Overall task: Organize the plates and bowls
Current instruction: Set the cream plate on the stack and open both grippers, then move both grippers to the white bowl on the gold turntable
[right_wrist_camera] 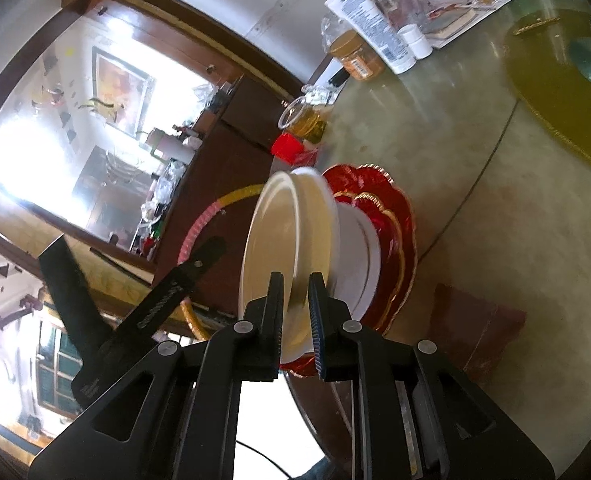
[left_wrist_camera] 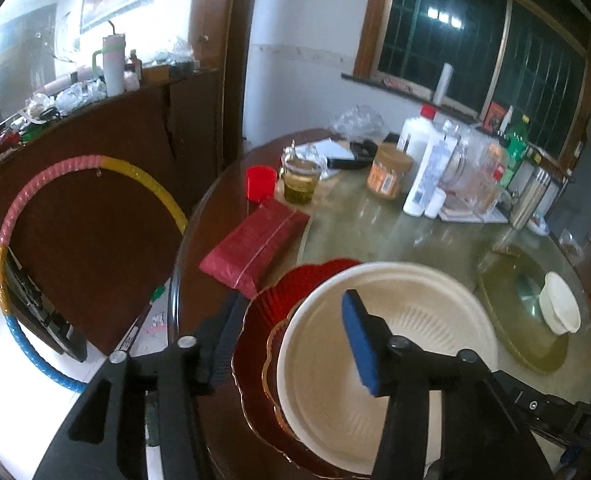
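Observation:
A stack of dishes sits at the near table edge: two red gold-rimmed plates (left_wrist_camera: 263, 320) below, a white plate (right_wrist_camera: 365, 256) between, and a cream bowl-like plate (left_wrist_camera: 383, 332) on top. My left gripper (left_wrist_camera: 287, 340) is open, its fingers spread over the stack's left side, holding nothing. My right gripper (right_wrist_camera: 295, 312) is shut on the rim of the cream plate (right_wrist_camera: 291, 232), seen edge-on in the rolled right wrist view, just above the stack. A small white bowl (left_wrist_camera: 559, 308) rests on the yellow-green turntable (left_wrist_camera: 507, 304) at the right.
A red packet (left_wrist_camera: 255, 240), a red cup (left_wrist_camera: 260, 183), a glass teapot (left_wrist_camera: 300, 180), a jar (left_wrist_camera: 387, 176), bottles (left_wrist_camera: 427, 176) and glassware crowd the far table. A hula hoop (left_wrist_camera: 11, 240) leans on a dark cabinet to the left.

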The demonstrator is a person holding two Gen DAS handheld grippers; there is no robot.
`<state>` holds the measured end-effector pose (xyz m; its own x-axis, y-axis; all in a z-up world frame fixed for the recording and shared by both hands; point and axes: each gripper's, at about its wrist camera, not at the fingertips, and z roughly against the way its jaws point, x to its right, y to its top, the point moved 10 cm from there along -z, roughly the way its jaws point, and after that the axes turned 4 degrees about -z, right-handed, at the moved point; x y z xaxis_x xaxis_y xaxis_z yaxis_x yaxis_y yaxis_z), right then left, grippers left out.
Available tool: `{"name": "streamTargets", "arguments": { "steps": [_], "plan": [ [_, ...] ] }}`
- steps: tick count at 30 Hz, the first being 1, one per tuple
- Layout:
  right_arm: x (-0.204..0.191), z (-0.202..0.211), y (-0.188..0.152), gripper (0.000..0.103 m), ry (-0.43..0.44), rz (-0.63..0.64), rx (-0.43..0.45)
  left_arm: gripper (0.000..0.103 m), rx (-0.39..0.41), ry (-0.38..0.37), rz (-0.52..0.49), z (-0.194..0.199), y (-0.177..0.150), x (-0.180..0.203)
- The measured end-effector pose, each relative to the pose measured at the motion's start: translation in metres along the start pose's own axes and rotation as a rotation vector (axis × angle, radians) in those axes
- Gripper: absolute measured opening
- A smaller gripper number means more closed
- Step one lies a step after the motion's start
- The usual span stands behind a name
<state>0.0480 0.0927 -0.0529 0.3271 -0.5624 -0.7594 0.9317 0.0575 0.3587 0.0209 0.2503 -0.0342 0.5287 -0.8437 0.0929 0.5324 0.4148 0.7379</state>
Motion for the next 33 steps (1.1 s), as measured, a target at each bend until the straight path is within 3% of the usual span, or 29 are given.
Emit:
{"name": "streamTargets", "arguments": {
  "steps": [2, 6, 8, 10, 12, 13, 14, 23, 27, 29, 33],
  "plan": [
    [-0.001, 0.003, 0.002, 0.014, -0.004, 0.002, 0.015, 0.06, 0.023, -0.005, 0.007, 0.004, 0.003, 0.001],
    [-0.002, 0.007, 0.003, 0.02, -0.002, 0.008, 0.028, 0.062, 0.047, -0.023, 0.01, 0.009, 0.007, 0.006],
    [-0.003, 0.01, 0.004, 0.02, -0.007, 0.012, 0.04, 0.074, 0.063, -0.03, 0.013, 0.012, 0.009, 0.009],
    [-0.002, 0.012, 0.005, 0.021, -0.013, 0.012, 0.048, 0.08, 0.083, -0.033, 0.013, 0.016, 0.011, 0.012],
    [0.0, 0.015, 0.009, 0.04, -0.014, 0.008, 0.066, 0.08, 0.107, -0.032, 0.006, 0.021, 0.014, 0.016],
    [0.0, 0.018, 0.011, 0.064, -0.008, 0.002, 0.083, 0.081, 0.114, -0.03, 0.002, 0.022, 0.015, 0.018],
    [0.001, 0.021, 0.013, 0.079, -0.003, -0.004, 0.099, 0.083, 0.119, -0.028, -0.004, 0.023, 0.016, 0.021],
    [0.024, 0.051, 0.031, 0.08, 0.035, -0.113, 0.188, 0.085, 0.14, -0.045, -0.084, 0.029, 0.015, 0.061],
    [0.047, 0.073, 0.041, 0.081, -0.002, -0.162, 0.243, 0.087, 0.155, -0.112, -0.145, 0.036, 0.013, 0.102],
    [0.062, 0.085, 0.044, 0.088, -0.042, -0.173, 0.259, 0.087, 0.156, -0.151, -0.187, 0.039, 0.009, 0.128],
    [0.096, 0.115, 0.049, 0.088, -0.101, -0.219, 0.313, 0.087, 0.139, -0.227, -0.251, 0.039, -0.002, 0.173]
  ]
}}
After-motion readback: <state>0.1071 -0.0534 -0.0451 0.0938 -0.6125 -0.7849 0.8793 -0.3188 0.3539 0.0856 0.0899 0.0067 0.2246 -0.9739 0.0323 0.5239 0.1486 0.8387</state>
